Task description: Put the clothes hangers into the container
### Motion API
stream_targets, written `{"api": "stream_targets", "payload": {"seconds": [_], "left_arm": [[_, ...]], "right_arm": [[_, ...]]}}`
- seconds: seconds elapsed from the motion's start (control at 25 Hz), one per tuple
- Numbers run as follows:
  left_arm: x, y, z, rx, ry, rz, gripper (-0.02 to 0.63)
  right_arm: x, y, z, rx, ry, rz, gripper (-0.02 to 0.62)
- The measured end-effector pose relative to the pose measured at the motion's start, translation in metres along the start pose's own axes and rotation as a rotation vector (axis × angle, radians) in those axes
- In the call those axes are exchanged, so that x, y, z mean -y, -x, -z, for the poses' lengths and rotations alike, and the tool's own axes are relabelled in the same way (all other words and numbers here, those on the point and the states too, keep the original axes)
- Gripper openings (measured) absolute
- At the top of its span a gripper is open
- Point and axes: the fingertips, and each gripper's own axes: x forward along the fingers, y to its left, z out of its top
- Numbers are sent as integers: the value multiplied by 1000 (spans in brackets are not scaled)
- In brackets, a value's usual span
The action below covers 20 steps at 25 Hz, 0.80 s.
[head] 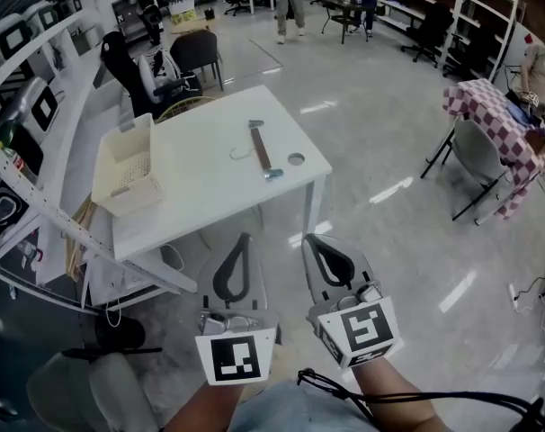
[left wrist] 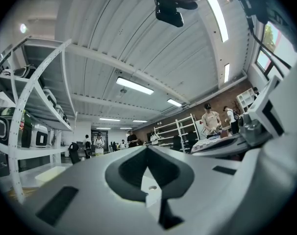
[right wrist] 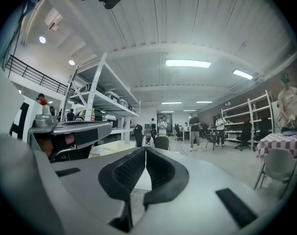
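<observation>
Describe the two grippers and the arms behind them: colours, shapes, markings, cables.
Both the left gripper and the right gripper are light grey, with two curved jaws lined with black ribbed pads. Each carries a white cube printed with black square markers. A black cable loops near the right forearm. No sleeves show on the forearms.

Hanger: a brown wooden clothes hanger (head: 259,148) with a thin metal hook and a pale bluish near end
Hanger pose: flat on the white counter (head: 209,201), right of centre, with the hook curving left
Container: a cream perforated plastic container (head: 129,165), rectangular and open-topped
Container place: upright at the counter's left edge, well apart from the hanger
</observation>
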Motion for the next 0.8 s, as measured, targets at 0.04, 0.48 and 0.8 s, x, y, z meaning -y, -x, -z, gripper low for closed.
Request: {"api": "stream_targets", "payload": {"seconds": [0.04, 0.48, 0.8], "left_arm": [[-5, -10, 4, -5, 2, 4, 13], [-78, -115, 23, -7, 11, 29, 14], [-113, -157, 28, 19, 26, 35, 14]], "right_arm": [[4, -11, 2, -8, -2, 2, 11], [32, -136, -3, -26, -18, 33, 11], [49, -189, -12, -9, -13, 72, 11]]}}
